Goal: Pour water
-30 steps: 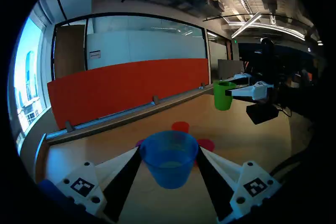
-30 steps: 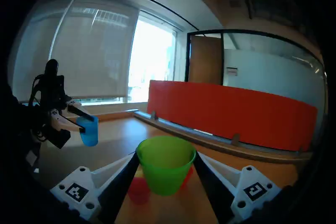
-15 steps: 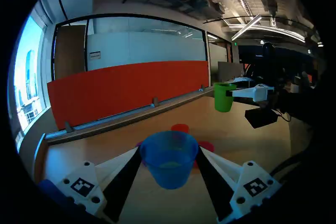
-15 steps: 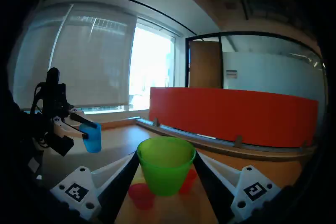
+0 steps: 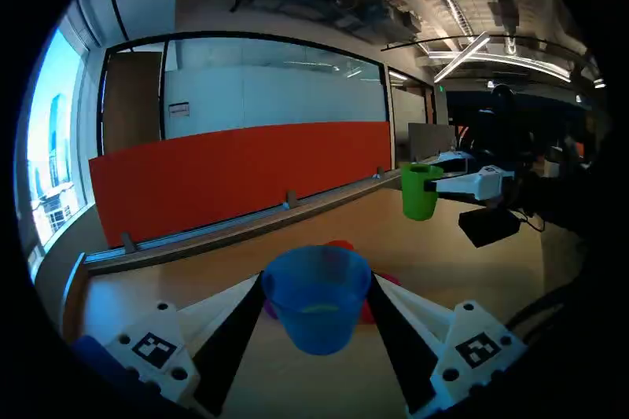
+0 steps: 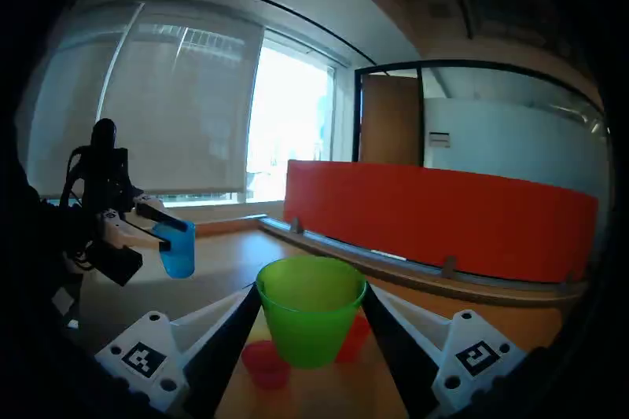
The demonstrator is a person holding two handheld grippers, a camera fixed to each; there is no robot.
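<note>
In the left gripper view my left gripper (image 5: 316, 310) is shut on a translucent blue cup (image 5: 316, 305), held upright above the wooden table (image 5: 440, 250), with a little liquid at its bottom. Farther right the green cup (image 5: 419, 192) hangs in the other gripper. In the right gripper view my right gripper (image 6: 311, 317) is shut on that green cup (image 6: 311, 307), upright. At the left of this view the blue cup (image 6: 178, 248) hangs in the left gripper, raised over the table. Small red cups (image 6: 266, 362) stand on the table below the green cup.
An orange partition (image 5: 236, 171) with a metal rail runs along the table's far edge. A bright window with a blind (image 6: 181, 128) is behind the left gripper. A red cup (image 5: 340, 245) and a magenta one sit on the table under the blue cup.
Both cups stay gripped and upright. In the right gripper view the blue cup has drifted slightly right and higher. The green cup sits a little lower in the left gripper view.
</note>
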